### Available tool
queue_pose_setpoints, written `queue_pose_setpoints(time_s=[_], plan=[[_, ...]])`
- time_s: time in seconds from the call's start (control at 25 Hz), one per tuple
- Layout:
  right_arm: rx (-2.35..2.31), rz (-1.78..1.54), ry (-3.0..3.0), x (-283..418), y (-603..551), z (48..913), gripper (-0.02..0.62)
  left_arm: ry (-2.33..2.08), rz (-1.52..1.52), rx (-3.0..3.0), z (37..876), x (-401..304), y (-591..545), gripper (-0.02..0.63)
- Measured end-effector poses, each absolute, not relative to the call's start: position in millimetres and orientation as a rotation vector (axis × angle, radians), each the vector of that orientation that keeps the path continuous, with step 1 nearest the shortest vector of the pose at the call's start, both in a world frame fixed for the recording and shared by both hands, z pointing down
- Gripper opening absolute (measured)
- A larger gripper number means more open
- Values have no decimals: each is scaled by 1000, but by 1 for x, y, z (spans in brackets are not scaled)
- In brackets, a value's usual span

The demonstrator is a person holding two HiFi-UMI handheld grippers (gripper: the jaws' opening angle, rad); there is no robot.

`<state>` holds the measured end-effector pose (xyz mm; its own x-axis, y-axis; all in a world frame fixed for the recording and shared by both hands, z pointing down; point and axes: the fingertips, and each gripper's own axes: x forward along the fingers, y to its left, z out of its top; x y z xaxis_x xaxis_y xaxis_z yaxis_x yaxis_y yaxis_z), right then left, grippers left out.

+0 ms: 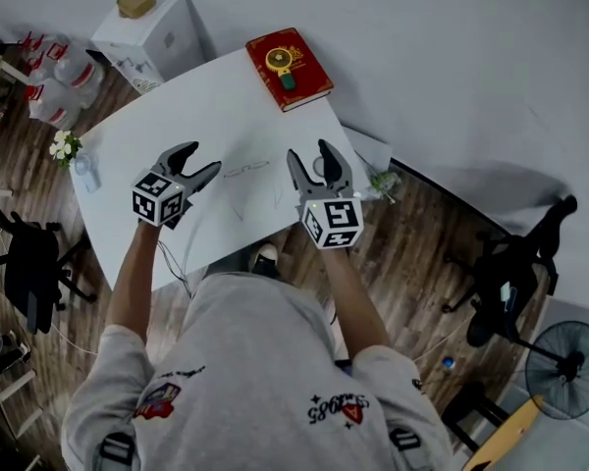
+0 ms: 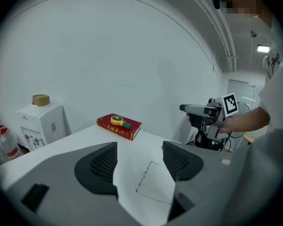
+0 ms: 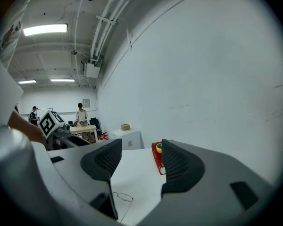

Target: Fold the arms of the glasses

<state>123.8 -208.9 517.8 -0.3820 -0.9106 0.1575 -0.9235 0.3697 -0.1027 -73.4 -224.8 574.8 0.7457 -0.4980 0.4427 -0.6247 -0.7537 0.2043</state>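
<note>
Fingers of the left gripper and the right gripper gape empty above the white table. The thin wire-rimmed glasses lie between them, at the left's 3 o'clock, arms apparently unfolded. The approach is under way; next, probably, one gripper steadies the frame while the other swings an arm inward. The left gripper view shows the whole frame, the right gripper view only part.

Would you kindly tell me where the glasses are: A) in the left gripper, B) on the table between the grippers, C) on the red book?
B: the glasses lie on the table between the left gripper and right gripper, both open and empty.
</note>
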Motion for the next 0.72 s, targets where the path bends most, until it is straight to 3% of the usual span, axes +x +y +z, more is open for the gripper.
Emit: queue_pose_setpoints(time_s=[0.44,0.72], plan=[[1692,367,-2463,128,-208,565,244,-441,645,2469,664,-26,-245,288],[1693,441,-2402,130,-204,591,244,47,771,2245,702,-7,-227,235]])
